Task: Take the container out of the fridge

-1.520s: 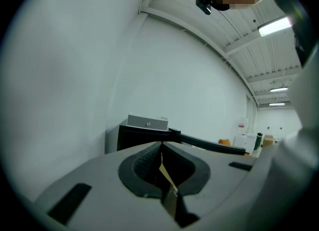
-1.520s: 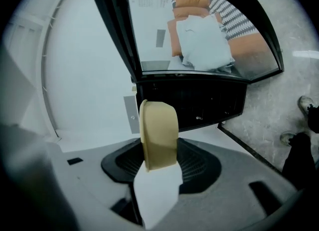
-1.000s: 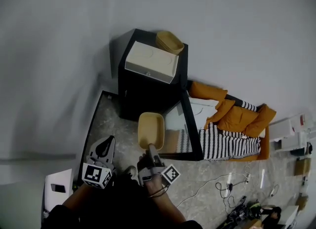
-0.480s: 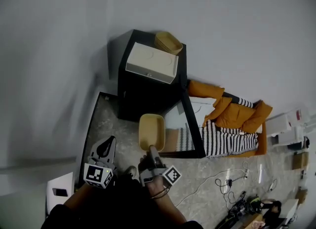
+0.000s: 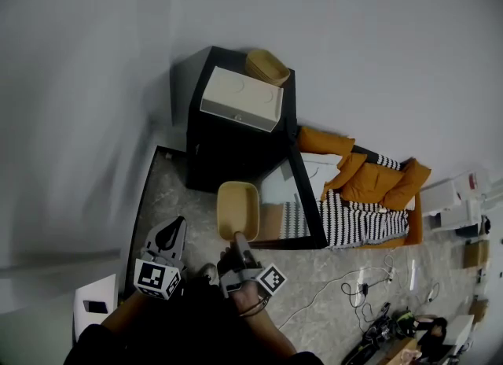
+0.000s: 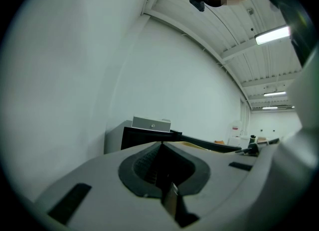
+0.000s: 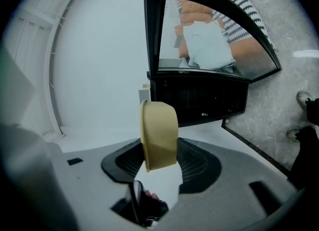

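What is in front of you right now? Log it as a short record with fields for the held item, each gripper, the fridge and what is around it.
Held item: tan rectangular container
Right gripper: fingers shut on the container's near end
Left gripper: fingers together, nothing between them
Fridge: small black fridge, glass door open; the container is outside, in front of it
On the fridge: white box, tan bowl
Floor by the door: orange jacket, striped cloth

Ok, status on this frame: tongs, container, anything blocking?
Right tongs shut on container, held out in front of the fridge. Left tongs shut, empty. Fridge door open alongside; nothing in the way.
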Demonstrator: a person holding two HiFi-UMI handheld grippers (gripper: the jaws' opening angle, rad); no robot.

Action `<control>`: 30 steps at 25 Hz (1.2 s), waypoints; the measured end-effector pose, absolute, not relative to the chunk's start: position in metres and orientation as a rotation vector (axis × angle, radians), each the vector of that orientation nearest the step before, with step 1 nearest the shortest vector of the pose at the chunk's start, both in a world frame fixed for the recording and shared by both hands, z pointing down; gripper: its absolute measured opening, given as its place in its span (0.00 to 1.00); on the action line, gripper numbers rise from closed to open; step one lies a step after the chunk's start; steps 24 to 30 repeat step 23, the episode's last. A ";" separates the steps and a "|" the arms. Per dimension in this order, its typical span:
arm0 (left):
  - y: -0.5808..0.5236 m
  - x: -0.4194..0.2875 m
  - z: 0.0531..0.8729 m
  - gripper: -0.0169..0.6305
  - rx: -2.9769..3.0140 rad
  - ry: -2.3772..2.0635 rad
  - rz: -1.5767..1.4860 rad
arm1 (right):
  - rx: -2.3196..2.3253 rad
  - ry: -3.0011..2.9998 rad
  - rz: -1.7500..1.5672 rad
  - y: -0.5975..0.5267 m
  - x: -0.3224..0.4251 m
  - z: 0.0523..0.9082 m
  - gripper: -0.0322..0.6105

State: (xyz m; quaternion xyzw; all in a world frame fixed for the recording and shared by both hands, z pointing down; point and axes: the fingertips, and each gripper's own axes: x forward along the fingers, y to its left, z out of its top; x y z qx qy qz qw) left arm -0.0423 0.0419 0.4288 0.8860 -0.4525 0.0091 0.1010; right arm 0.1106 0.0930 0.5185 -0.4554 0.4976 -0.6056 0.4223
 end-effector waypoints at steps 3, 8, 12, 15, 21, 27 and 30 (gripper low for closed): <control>0.042 -0.043 0.429 0.03 2.624 -1.333 0.030 | -1.134 1.252 -1.513 0.093 0.108 0.519 0.35; 0.044 -0.043 0.435 0.03 2.618 -1.325 0.034 | -1.126 1.250 -1.514 0.094 0.107 0.520 0.35; 0.045 -0.043 0.435 0.03 2.616 -1.320 0.036 | -1.121 1.244 -1.515 0.093 0.105 0.520 0.35; 0.044 -0.044 0.435 0.03 2.616 -1.325 0.033 | -1.120 1.247 -1.514 0.092 0.105 0.521 0.35; 0.045 -0.045 0.435 0.03 2.616 -1.325 0.035 | -1.115 1.242 -1.515 0.093 0.103 0.519 0.35; 0.045 -0.046 0.435 0.03 2.617 -1.327 0.032 | -1.112 1.239 -1.516 0.094 0.103 0.519 0.35; 0.045 -0.046 0.435 0.03 2.617 -1.327 0.032 | -1.112 1.239 -1.516 0.094 0.103 0.519 0.35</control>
